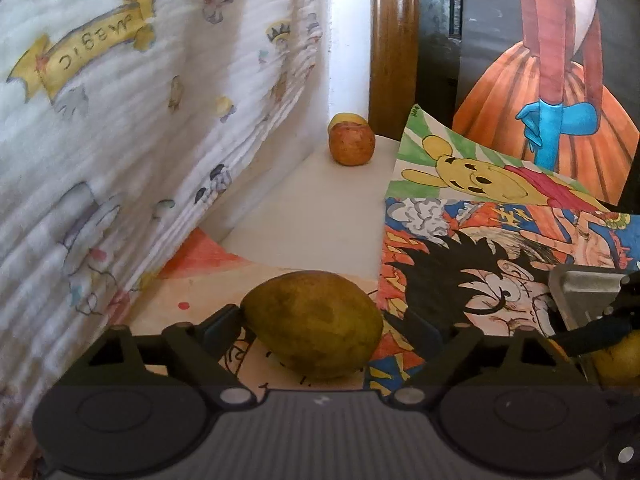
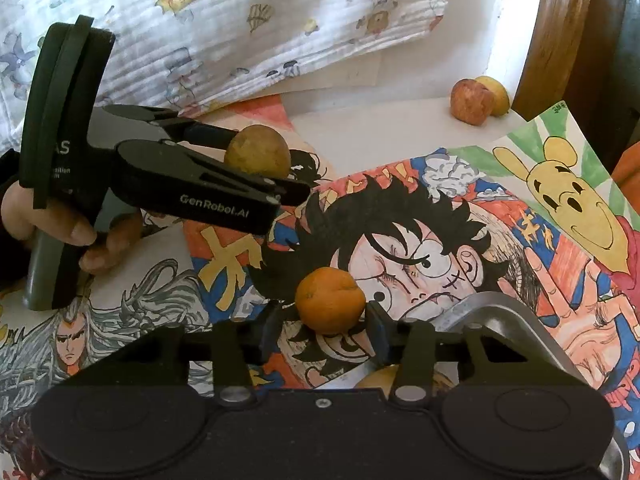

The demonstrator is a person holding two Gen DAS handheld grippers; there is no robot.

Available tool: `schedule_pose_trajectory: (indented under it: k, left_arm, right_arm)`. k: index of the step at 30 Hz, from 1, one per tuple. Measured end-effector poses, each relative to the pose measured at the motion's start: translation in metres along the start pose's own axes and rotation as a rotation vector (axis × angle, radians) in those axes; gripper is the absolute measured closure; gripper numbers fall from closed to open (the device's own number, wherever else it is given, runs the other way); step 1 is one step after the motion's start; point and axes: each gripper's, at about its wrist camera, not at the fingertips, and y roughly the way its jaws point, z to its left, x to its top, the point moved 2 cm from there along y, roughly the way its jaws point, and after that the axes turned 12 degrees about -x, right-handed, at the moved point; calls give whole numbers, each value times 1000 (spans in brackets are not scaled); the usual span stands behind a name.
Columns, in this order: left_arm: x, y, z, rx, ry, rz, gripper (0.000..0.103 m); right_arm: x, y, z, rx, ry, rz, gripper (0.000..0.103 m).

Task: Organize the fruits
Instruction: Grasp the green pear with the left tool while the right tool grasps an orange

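So we've got the left gripper [image 1: 316, 320] clamped around a greenish-brown oval pear [image 1: 314, 322], held over the colourful cartoon drawings [image 2: 420, 240] spread on the table. Our right gripper [image 2: 326, 328] is pinching a small round orange fruit [image 2: 329, 300] just above a metal tray rim [image 2: 500, 312]. Way back in the corner, a reddish apple [image 2: 471, 101] sits touching a yellow fruit [image 2: 498, 94], near the white printed cloth [image 1: 120, 120].

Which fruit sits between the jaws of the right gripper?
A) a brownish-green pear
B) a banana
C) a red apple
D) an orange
D: in the right wrist view the right gripper has its jaws on both sides of the orange, while the brownish-green pear sits in the left gripper.
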Motion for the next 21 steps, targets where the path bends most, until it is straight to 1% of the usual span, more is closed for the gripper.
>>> schedule_pose_trajectory:
  k: [3, 5, 7, 16, 21]
  left_arm:
    - [0, -1, 4, 5, -20, -1, 21]
    - [0, 0, 6, 14, -31, 2, 27]
    - [0, 1, 8, 19, -41, 7, 30]
    - [-1, -1, 8, 14, -50, 3, 32]
    - [-4, -4, 7, 7, -43, 2, 32]
  right_arm:
    - [1, 2, -1, 0, 5, 1, 57]
    - [1, 3, -2, -1, 7, 0, 59]
    - [2, 4, -3, -1, 10, 0, 59]
    - [3, 8, -7, 3, 18, 0, 59]
    - [3, 8, -4, -13, -8, -11, 59]
